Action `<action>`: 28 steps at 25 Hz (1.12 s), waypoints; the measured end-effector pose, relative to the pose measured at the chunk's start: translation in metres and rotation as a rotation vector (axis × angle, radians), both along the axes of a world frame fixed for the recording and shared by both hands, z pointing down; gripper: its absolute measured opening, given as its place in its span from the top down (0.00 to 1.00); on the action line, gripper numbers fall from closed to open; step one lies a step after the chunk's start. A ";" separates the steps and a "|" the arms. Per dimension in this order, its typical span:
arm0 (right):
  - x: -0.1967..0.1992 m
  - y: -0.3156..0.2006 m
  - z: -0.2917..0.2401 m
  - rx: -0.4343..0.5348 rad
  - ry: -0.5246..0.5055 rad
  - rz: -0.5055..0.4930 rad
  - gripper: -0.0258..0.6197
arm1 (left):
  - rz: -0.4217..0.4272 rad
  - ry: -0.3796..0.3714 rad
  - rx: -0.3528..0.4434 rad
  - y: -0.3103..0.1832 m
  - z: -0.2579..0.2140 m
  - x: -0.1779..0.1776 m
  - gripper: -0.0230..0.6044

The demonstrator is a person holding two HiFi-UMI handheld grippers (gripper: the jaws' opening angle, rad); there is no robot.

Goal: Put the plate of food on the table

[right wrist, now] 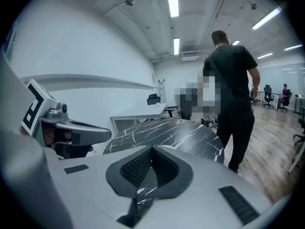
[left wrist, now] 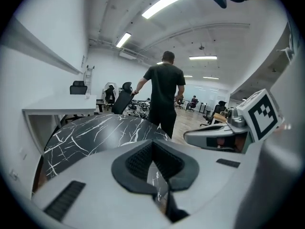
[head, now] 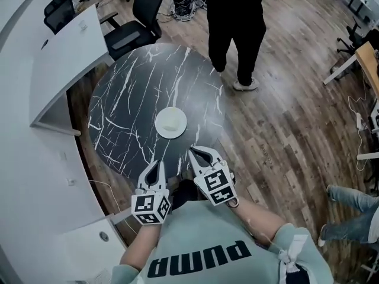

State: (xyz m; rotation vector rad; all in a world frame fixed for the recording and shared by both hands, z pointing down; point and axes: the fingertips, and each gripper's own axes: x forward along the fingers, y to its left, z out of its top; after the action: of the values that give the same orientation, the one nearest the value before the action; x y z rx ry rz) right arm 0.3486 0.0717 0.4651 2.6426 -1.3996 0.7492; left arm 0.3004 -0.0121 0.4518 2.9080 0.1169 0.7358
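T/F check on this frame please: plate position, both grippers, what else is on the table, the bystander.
1. The plate sits on the dark marble table. True.
2. The left gripper is clamped on the plate. False: its jaws are together on nothing, at the table's near edge, short of the plate.
3. The right gripper has its jaws together and holds nothing. True.
4. Several dishes crowd the table. False: only the one plate shows on it.
5. A person in black stands beyond the table. True.
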 end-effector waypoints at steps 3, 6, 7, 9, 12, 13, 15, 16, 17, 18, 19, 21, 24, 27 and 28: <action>-0.010 0.006 -0.013 0.036 0.024 -0.003 0.95 | 0.001 0.029 0.033 0.010 -0.017 -0.017 0.95; -0.020 0.008 -0.028 0.061 0.056 -0.015 0.95 | 0.007 0.056 0.067 0.019 -0.031 -0.028 0.95; -0.024 0.008 -0.032 0.067 0.065 -0.021 0.95 | 0.009 0.064 0.075 0.022 -0.035 -0.030 0.95; -0.029 0.008 -0.038 0.076 0.082 -0.029 0.95 | 0.015 0.079 0.084 0.027 -0.042 -0.034 0.95; -0.037 0.011 -0.046 0.087 0.102 -0.030 0.95 | 0.040 0.101 0.102 0.036 -0.051 -0.041 0.95; -0.041 0.012 -0.047 0.089 0.105 -0.028 0.95 | 0.048 0.106 0.105 0.038 -0.053 -0.045 0.95; -0.050 0.015 -0.048 0.090 0.106 -0.022 0.95 | 0.062 0.110 0.112 0.042 -0.054 -0.055 0.95; -0.055 0.016 -0.049 0.089 0.106 -0.018 0.95 | 0.069 0.110 0.117 0.044 -0.055 -0.060 0.95; -0.061 0.016 -0.050 0.089 0.106 -0.015 0.95 | 0.076 0.110 0.121 0.045 -0.055 -0.066 0.95; -0.067 0.017 -0.051 0.087 0.107 -0.012 0.95 | 0.083 0.111 0.122 0.046 -0.055 -0.073 0.95; -0.075 0.017 -0.052 0.086 0.111 -0.009 0.95 | 0.088 0.115 0.123 0.047 -0.056 -0.080 0.95; -0.091 0.018 -0.056 0.081 0.122 -0.005 0.95 | 0.095 0.130 0.127 0.048 -0.060 -0.095 0.95; -0.118 0.021 -0.061 0.073 0.130 0.008 0.95 | 0.089 0.156 0.130 0.045 -0.067 -0.122 0.95; -0.144 0.029 -0.065 0.057 0.124 0.038 0.95 | 0.084 0.166 0.125 0.044 -0.072 -0.154 0.95; -0.153 0.032 -0.067 0.048 0.124 0.047 0.95 | 0.084 0.166 0.121 0.045 -0.072 -0.165 0.95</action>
State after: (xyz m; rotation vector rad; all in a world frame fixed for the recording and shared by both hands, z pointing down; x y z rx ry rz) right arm 0.1960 0.1033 0.3981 2.7143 -1.3458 0.5520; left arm 0.1354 0.0324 0.3795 3.0941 0.2211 0.5299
